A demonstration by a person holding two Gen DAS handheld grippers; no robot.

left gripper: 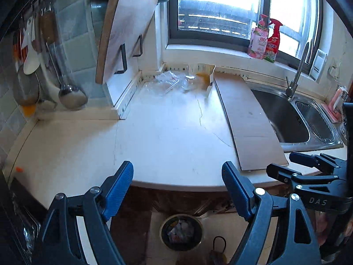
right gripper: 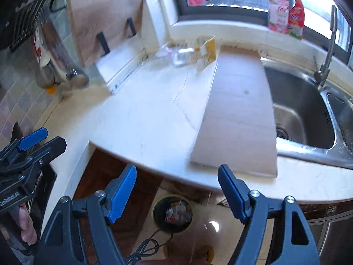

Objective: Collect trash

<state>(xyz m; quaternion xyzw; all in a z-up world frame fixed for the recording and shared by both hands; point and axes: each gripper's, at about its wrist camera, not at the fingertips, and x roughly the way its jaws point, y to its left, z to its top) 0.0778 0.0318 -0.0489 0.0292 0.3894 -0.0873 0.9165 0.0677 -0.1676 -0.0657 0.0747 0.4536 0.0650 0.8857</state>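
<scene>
- Both claws are standing wide with nothing between the blue pads: we are holding the left gripper and the right gripper out past the front edge of the worktop, over the floor.
- Going left to right along the worktop, we are looking at hanging ladles by the left wall, a cutting board propped in its rack, then the trash in the back corner under the window.
- That trash is a crumpled clear plastic wrapper and, just beside it on the right, an opened yellow-and-white carton.
- Right of the carton a long cardboard sheet is lying from the back edge to the front edge, partly over the sink.
- Below the front edge, a round trash bin is sitting on the floor, already holding scraps.
- We judge that we are between a drop at the bin and the next pick; the next move is calling for a reach to the back corner.
- The wrapper is transparent and blurred, so we are struggling to trace its outline, and we cannot tell whether it is touching the carton.
- The bin's contents are too small to name, and the carton's print is unreadable.
</scene>
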